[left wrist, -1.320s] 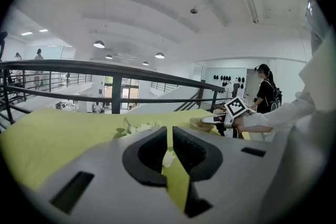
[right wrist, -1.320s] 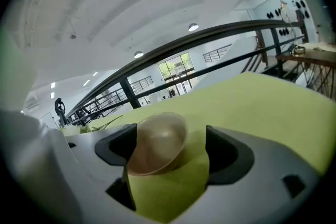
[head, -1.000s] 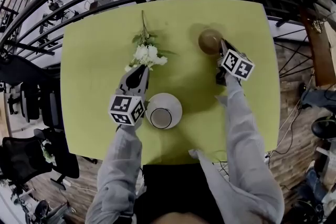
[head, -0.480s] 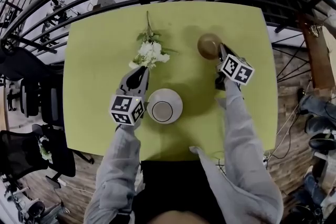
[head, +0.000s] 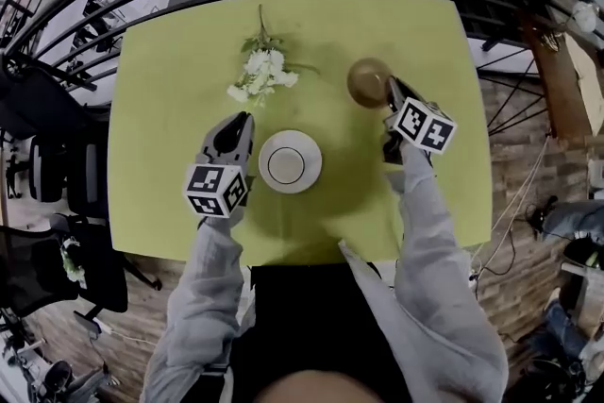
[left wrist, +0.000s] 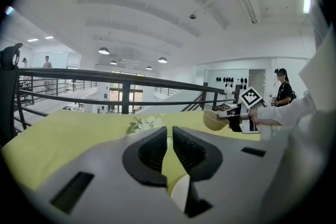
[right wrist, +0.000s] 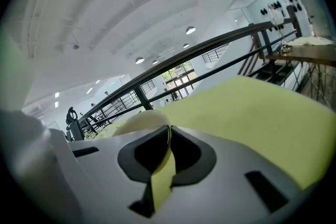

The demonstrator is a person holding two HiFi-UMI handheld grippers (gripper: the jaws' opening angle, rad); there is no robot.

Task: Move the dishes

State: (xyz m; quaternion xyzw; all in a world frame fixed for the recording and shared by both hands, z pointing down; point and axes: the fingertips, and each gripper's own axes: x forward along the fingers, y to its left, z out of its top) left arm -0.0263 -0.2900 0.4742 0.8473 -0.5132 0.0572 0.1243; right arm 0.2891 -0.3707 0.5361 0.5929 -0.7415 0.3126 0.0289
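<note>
**Right gripper (right wrist: 169, 131) gripped a tan bowl (head: 366, 80) by its rim at a lime-green table (head: 170, 118).**

The right jaws were clamped on the bowl's thin edge, with a strip of the rim caught between the pads. The bowl was toward the table's far right part, just beyond the gripper's tips. The left gripper (left wrist: 169, 134) had its jaws drawn almost together and held nothing. Only a slit of tabletop and the pale edge of a white dish (head: 290, 161) showed between them. That dish sat at the middle of the table, just right of the left gripper and apart from the bowl. A spray of white flowers (head: 260, 74) lay beyond the left gripper, nearer the far edge. A black railing (left wrist: 126, 97) ran behind the table. The person's grey sleeves (head: 420, 231) reached in from the near side.
</note>
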